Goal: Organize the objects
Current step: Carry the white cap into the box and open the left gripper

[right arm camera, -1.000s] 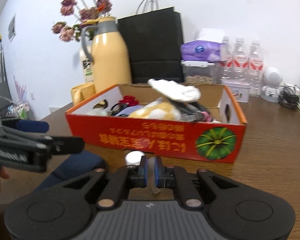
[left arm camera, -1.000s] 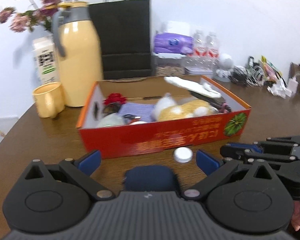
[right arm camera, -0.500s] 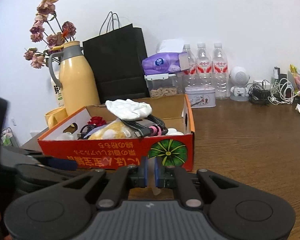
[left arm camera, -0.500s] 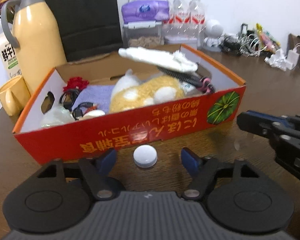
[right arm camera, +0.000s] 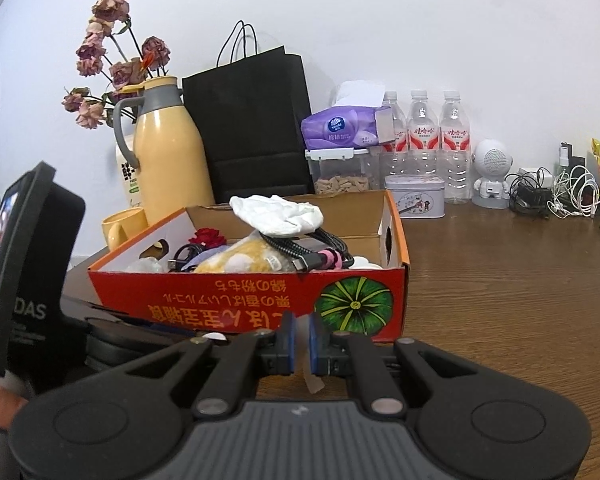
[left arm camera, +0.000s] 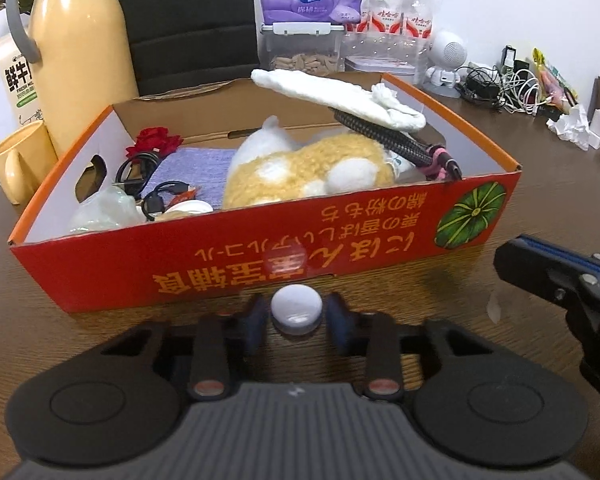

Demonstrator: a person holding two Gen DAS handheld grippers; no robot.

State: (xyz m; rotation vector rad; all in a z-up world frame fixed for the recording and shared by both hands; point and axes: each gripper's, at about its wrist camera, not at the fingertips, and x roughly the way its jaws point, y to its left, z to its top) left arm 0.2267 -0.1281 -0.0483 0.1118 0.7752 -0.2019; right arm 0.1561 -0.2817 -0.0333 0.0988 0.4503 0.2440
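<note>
Jaws closing on the left gripper (left arm camera: 296,322) right now, its blue pads flanking a small round white cap (left arm camera: 296,309) that sits on the wooden table (left arm camera: 520,184) just in front of the red cardboard box (left arm camera: 260,264). Motion blur smears the pads, so whether they already press the cap's sides I cannot tell.

Over to the right gripper (right arm camera: 301,342): clenched tight, with a scrap of clear film (right arm camera: 313,380) hanging below its blue pads; it hovers near the box's pumpkin-printed corner.

Inside the box, a crowd: a yellow-and-white plush toy (left arm camera: 316,168), a white cloth (left arm camera: 332,96) draped over a braided cable (left arm camera: 388,138), a red fabric rose (left arm camera: 154,142), and a purple cloth (left arm camera: 196,172).

Behind the box stand a yellow thermos jug (left arm camera: 80,52), a matching yellow mug (left arm camera: 20,164), a black paper bag (right arm camera: 252,124) and water bottles (right arm camera: 424,136).
</note>
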